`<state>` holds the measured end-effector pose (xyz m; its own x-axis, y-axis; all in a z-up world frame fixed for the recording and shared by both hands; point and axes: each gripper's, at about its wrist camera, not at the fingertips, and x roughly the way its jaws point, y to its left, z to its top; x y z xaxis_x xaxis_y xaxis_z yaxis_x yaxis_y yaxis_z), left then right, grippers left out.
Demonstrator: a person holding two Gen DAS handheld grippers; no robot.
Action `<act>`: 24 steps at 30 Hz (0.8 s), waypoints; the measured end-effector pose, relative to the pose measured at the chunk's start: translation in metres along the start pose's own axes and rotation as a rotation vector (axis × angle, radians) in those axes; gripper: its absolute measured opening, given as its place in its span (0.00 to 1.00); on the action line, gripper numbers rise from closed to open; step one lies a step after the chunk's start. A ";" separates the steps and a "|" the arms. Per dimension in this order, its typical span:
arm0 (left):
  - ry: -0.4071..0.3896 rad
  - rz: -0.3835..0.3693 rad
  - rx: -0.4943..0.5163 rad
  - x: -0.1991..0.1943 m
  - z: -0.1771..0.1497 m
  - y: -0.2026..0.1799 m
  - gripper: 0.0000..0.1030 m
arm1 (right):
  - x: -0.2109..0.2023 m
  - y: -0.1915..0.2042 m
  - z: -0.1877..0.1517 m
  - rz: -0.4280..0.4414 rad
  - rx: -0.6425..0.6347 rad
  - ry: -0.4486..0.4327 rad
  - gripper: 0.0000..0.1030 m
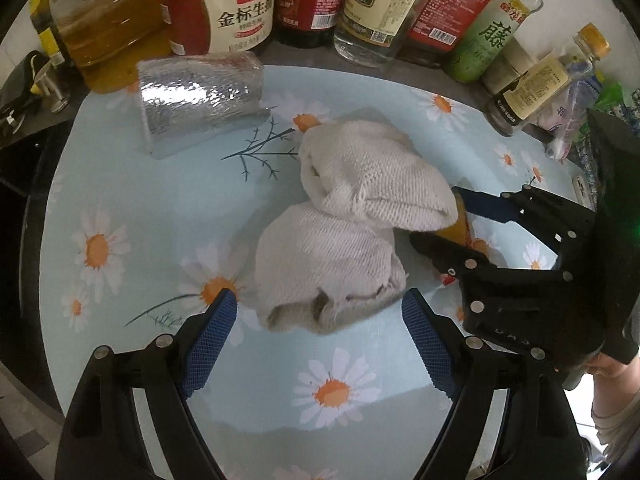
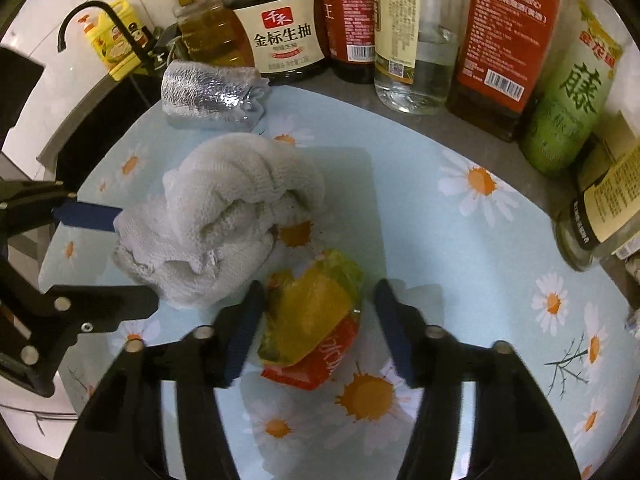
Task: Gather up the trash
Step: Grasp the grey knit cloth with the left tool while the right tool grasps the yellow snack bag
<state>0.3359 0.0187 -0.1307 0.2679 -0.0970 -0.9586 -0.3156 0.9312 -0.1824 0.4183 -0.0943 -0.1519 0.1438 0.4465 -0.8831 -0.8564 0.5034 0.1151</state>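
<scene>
A crumpled yellow, green and red snack wrapper (image 2: pixel 310 322) lies on the daisy-print mat (image 2: pixel 460 280). My right gripper (image 2: pixel 320 330) is open, its two blue-padded fingers either side of the wrapper. A bunched white cloth (image 1: pixel 348 220) lies mid-mat; it also shows in the right wrist view (image 2: pixel 224 216). My left gripper (image 1: pixel 320 344) is open, its pads flanking the cloth's near end. In the left wrist view the right gripper (image 1: pixel 448 216) reaches in from the right behind the cloth, with a sliver of the wrapper (image 1: pixel 460 228) between its fingers.
A silver foil roll (image 1: pixel 200 100) lies at the mat's far left. Several sauce, oil and vinegar bottles (image 1: pixel 368 8) line the back edge. A black sink faucet (image 2: pixel 100 28) and a yellow box (image 2: pixel 116 44) stand at the far left.
</scene>
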 end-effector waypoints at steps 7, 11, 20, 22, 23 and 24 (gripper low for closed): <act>-0.001 0.013 0.015 0.008 0.006 -0.005 0.80 | -0.006 -0.009 -0.005 0.004 0.005 -0.019 0.48; 0.009 0.028 0.026 0.015 0.010 -0.008 0.80 | -0.012 -0.011 -0.009 0.012 0.009 -0.037 0.48; 0.008 0.046 0.038 0.023 0.009 -0.016 0.58 | -0.024 -0.017 -0.024 0.027 0.049 -0.053 0.48; -0.002 0.047 0.042 0.020 0.009 -0.016 0.52 | -0.026 -0.016 -0.025 0.029 0.057 -0.057 0.48; -0.004 0.048 0.042 0.019 0.008 -0.016 0.50 | -0.027 -0.015 -0.026 0.029 0.060 -0.059 0.48; -0.006 0.047 0.040 0.018 0.008 -0.015 0.48 | -0.029 -0.014 -0.028 0.029 0.061 -0.062 0.48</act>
<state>0.3524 0.0059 -0.1437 0.2589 -0.0505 -0.9646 -0.2912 0.9481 -0.1278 0.4121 -0.1348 -0.1400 0.1514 0.5055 -0.8495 -0.8288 0.5332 0.1696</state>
